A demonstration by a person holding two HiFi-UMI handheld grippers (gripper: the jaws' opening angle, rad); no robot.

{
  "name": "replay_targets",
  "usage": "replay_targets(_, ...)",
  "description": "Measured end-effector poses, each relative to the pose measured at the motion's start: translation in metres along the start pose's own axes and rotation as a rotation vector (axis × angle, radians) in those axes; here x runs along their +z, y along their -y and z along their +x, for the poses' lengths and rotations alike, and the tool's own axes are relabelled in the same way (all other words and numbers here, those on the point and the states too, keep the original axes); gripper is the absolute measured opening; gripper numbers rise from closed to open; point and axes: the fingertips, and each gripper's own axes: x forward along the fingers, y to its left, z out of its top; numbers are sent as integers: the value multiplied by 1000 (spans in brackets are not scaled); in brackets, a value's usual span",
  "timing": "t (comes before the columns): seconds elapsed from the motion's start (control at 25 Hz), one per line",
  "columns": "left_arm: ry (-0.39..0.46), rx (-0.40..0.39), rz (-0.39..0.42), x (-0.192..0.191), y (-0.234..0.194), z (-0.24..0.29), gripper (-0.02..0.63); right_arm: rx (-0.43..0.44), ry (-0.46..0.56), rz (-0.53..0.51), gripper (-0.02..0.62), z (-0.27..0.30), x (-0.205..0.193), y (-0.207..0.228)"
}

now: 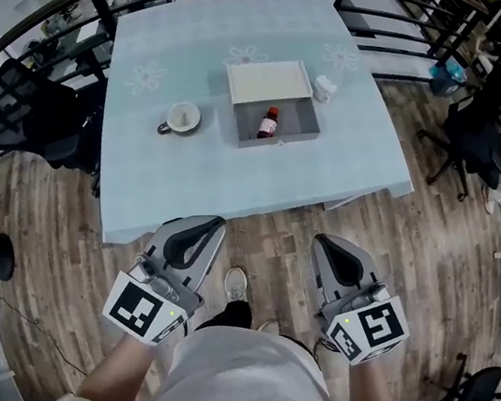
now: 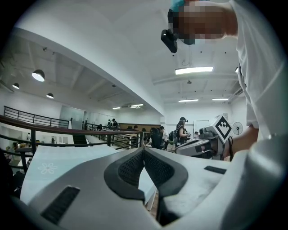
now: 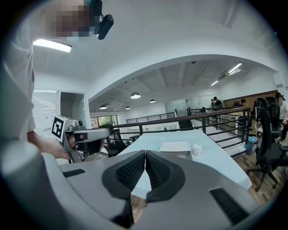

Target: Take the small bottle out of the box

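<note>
Left tool (image 1: 216,225): jaws pressed together, nothing between them. It is held low over the wood floor (image 1: 433,245), short of the worktop's near edge.

Worktop (image 1: 188,175): pale blue cloth, straight ahead of both tools and well apart from them.

Mug (image 1: 184,117): white, ahead of the left tool and slightly to its left. Not part of the job.

Box (image 1: 280,140): grey and shallow, ahead and between the lines of the two tools. Its lid (image 1: 268,82) is folded back on the far side, so the tray is open from above.

Small bottle (image 1: 268,123): inside the box, near the middle of the tray, clear of the walls. Dark body, red cap, pale label. Whether it stands or lies cannot be told from here.

- Handling, as a judgement: light and stiff, probably glass or hard plastic, so smooth and prone to slip or twist in the pads. Breakable if dropped.
- Best hold: across the round body just below the cap, coming in from above, because the tray walls block a low side approach. Firm but not hard pressure.

White object (image 1: 324,87): small, beyond the box's right corner, ahead of the right tool. Too small to identify.

Right tool (image 1: 321,243): jaws also closed tip to tip and empty, level with the left tool. Either tool must open before reaching in.
</note>
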Motion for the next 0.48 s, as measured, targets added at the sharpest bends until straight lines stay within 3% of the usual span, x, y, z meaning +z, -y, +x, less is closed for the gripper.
replay_targets(0.48,3,-47,-4,1,-49,16,20,-46,-10,-34,23,52,17,4)
